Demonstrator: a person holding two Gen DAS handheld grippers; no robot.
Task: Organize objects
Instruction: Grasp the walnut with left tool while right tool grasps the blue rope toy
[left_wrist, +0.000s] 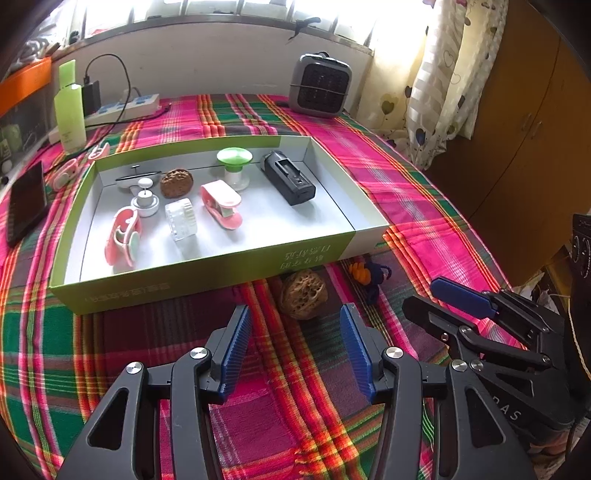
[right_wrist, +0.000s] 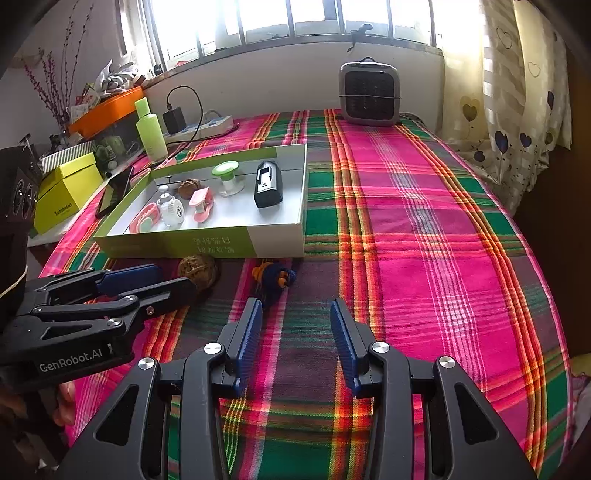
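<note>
A shallow green-and-white box (left_wrist: 207, 269) (right_wrist: 221, 242) lies on the plaid cloth. It holds a black device (left_wrist: 288, 177), a green-capped piece (left_wrist: 234, 162), a pink clip (left_wrist: 221, 205), a clear jar (left_wrist: 181, 218), a pink roller (left_wrist: 123, 236) and a walnut (left_wrist: 177, 182). In front of the box lie a second walnut (left_wrist: 303, 293) (right_wrist: 197, 271) and an orange-and-blue toy (left_wrist: 369, 275) (right_wrist: 273, 278). My left gripper (left_wrist: 295, 313) (right_wrist: 177, 277) is open just short of that walnut. Near the toy, my right gripper (right_wrist: 295, 306) (left_wrist: 424, 297) is open and holds nothing.
A grey heater (left_wrist: 319, 86) stands at the far edge. A green bottle (left_wrist: 70, 114), a power strip (left_wrist: 125, 107) and a dark phone (left_wrist: 27, 203) lie left of the box. A yellow box (right_wrist: 66, 192) sits off the left side. A hand (right_wrist: 64, 402) holds the left gripper.
</note>
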